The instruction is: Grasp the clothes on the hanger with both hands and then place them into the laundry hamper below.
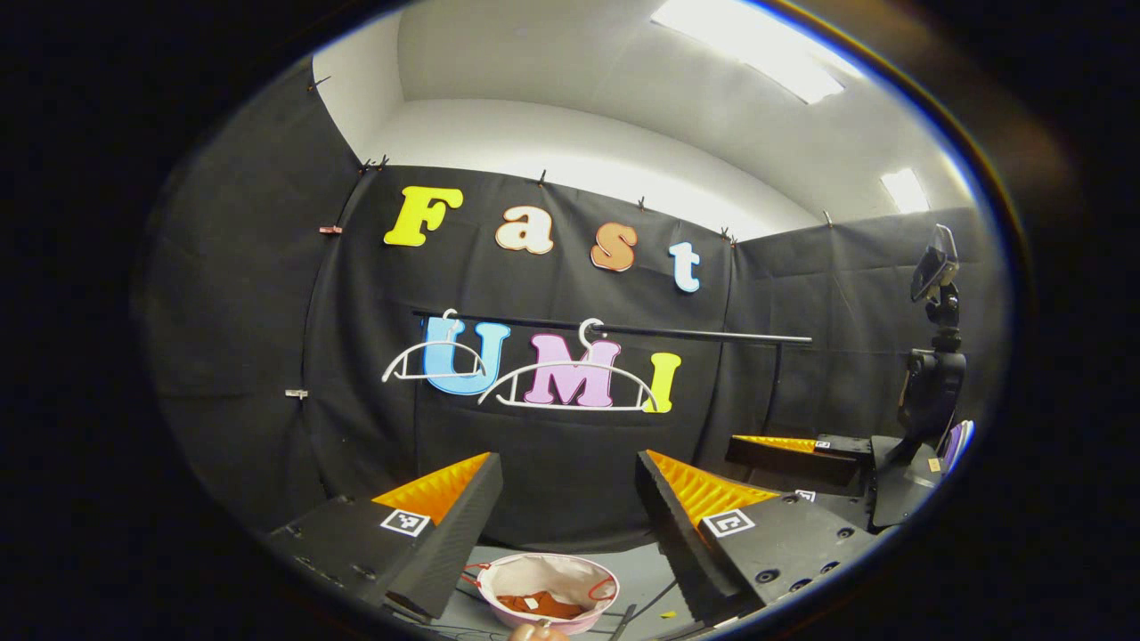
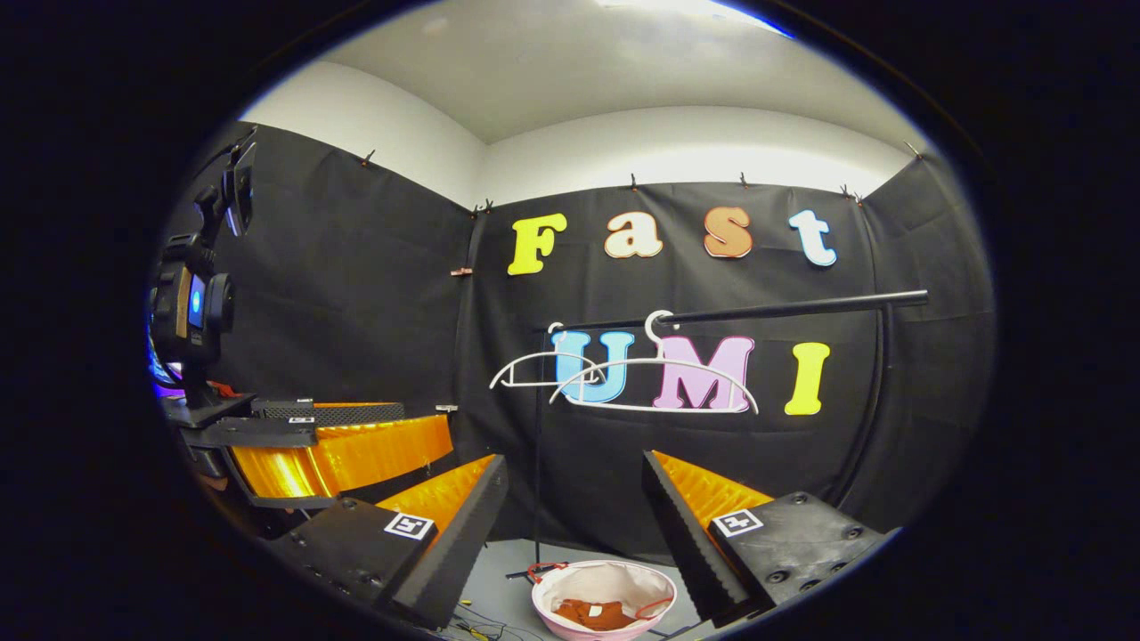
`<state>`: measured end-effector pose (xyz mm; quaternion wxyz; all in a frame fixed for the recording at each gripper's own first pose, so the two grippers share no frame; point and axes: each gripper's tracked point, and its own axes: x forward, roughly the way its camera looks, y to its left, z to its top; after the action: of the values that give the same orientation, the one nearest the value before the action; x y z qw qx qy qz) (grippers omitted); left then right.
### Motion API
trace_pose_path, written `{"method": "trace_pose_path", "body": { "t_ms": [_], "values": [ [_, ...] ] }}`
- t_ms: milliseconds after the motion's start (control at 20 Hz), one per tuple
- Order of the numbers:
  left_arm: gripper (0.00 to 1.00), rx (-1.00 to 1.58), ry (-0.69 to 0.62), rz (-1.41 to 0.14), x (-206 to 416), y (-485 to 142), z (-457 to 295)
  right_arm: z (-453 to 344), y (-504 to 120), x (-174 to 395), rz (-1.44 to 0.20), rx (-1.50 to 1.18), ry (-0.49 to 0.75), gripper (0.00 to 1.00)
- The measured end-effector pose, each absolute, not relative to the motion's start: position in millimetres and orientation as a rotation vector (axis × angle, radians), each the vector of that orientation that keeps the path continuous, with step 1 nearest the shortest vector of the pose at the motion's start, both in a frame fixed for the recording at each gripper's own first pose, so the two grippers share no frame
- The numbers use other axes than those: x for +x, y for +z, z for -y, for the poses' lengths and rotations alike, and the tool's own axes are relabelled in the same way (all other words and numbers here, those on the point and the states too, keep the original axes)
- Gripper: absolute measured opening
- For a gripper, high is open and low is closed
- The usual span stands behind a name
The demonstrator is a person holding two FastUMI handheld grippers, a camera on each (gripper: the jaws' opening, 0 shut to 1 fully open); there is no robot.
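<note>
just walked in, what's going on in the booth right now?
Looks like the tail end of a laundry run. Both white hangers hang bare on the black rail, and an orange-brown garment lies in the pink hamper on the floor below. The left hand-held gripper and right hand-held gripper are both open, holding nothing, pointed toward the rail.

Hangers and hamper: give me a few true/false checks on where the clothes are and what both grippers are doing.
1. Both white hangers on the rod are bare. True.
2. An orange garment lies in the hamper. True.
3. The left gripper is shut on the garment. False: its fingers stand apart, holding nothing.
4. The right gripper grips a hanger. False: it is open, short of the hangers.
5. The hamper hangs from the rod. False: it sits on the floor below.
</note>
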<state>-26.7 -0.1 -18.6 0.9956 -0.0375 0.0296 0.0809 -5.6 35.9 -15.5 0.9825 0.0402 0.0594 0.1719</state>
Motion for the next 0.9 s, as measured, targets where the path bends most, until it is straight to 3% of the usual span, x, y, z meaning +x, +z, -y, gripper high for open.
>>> {"method": "trace_pose_path", "body": {
  "t_ms": [900],
  "values": [
    [0.95,-0.087,0.192,-0.060,-20.6,-21.1,13.5,-28.7,-13.5,2.5,-0.122,0.134,0.368,0.98]
  ]
}}
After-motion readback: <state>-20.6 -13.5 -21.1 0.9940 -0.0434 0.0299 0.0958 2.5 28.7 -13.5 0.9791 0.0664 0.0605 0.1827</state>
